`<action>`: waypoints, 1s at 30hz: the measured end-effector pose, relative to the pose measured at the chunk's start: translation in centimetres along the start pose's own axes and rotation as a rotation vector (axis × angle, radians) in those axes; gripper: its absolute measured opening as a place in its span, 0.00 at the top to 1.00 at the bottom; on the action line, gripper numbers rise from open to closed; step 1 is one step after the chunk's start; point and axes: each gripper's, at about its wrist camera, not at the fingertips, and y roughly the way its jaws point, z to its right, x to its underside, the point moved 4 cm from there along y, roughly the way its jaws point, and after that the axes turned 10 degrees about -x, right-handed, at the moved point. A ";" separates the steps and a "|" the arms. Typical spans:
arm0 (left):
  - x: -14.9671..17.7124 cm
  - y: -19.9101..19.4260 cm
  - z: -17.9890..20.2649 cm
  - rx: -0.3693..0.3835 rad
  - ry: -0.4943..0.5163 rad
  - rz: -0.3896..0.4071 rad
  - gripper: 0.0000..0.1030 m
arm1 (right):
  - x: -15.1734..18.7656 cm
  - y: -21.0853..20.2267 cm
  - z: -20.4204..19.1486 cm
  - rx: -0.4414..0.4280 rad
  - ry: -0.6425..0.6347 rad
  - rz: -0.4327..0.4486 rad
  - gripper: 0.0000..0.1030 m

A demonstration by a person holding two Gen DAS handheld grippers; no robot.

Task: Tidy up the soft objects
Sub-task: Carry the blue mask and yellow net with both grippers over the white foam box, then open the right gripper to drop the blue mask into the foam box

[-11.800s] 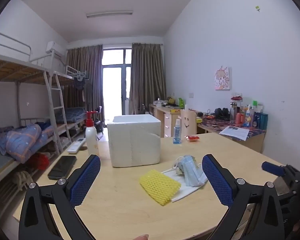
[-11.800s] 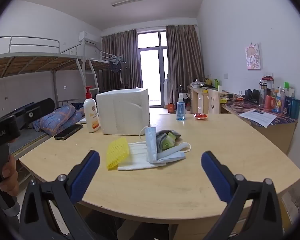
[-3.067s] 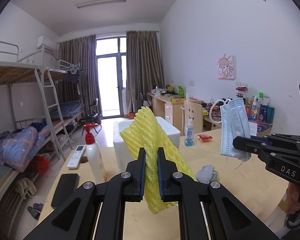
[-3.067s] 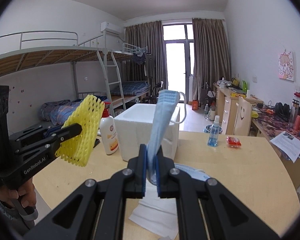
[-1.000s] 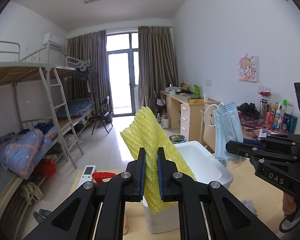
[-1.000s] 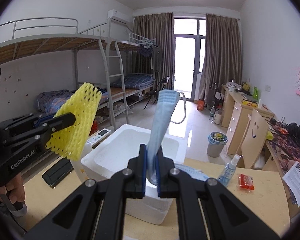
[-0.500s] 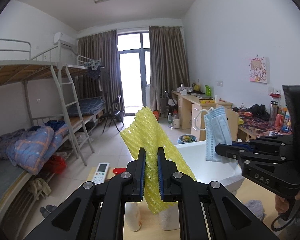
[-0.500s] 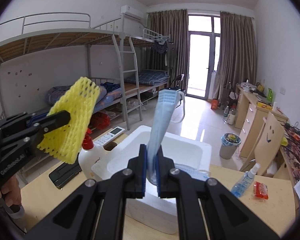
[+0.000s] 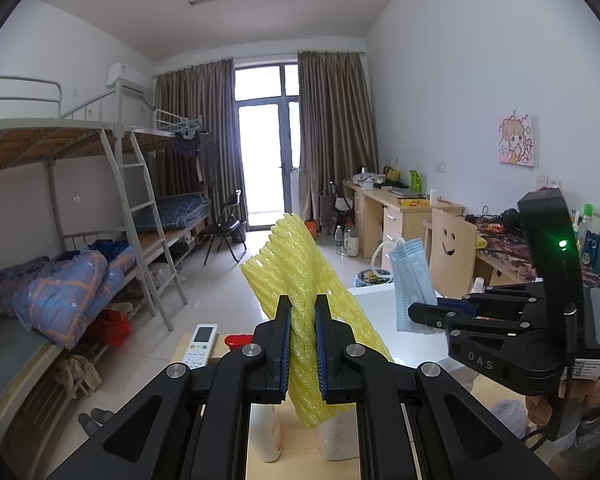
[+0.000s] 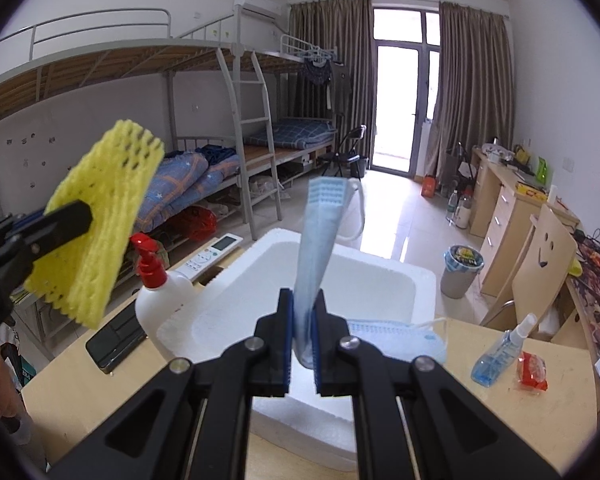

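Indoors, a pale wooden tabletop [image 10: 548,408] stood in a dormitory room with metal bunk beds [image 10: 148,80] and brown curtains [image 10: 476,80], carrying a white foam box [image 10: 384,280]. Above the box, the right gripper [image 10: 303,344] had its jaws pinching a pleated blue face mask [image 10: 320,232], while the left gripper [image 9: 302,350] had its jaws clamped on a ribbed yellow foam net [image 9: 300,276] held beside it.

Both grippers, the left gripper [image 9: 302,344] and the right gripper [image 10: 302,336], are matte black linkages with silver round screws and blue ribbed pads, the right's housing lettered "DAS" under a green light.
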 end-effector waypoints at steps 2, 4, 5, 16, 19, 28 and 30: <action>0.0 0.1 -0.1 0.000 0.000 -0.001 0.89 | 0.1 0.4 0.2 -0.005 0.011 -0.008 0.73; 0.0 0.0 0.0 -0.001 0.001 -0.002 0.89 | 0.2 0.5 0.2 -0.011 0.012 -0.017 0.36; 0.0 0.0 0.0 0.000 0.002 -0.001 0.89 | 0.2 0.5 0.2 -0.014 0.013 -0.013 0.31; 0.0 0.3 0.3 0.021 0.006 -0.006 0.89 | 0.2 -1.5 0.2 0.013 0.013 0.010 0.24; 0.1 0.7 0.6 0.030 0.009 -0.012 0.89 | 0.2 -2.3 0.2 0.023 0.013 0.022 0.23; -0.2 1.6 1.9 0.075 0.020 -0.029 0.89 | 0.5 -4.7 0.9 0.062 0.021 0.052 0.21; -0.2 1.7 2.3 0.087 0.024 -0.030 0.89 | 0.5 -5.0 1.0 0.074 0.024 0.059 0.20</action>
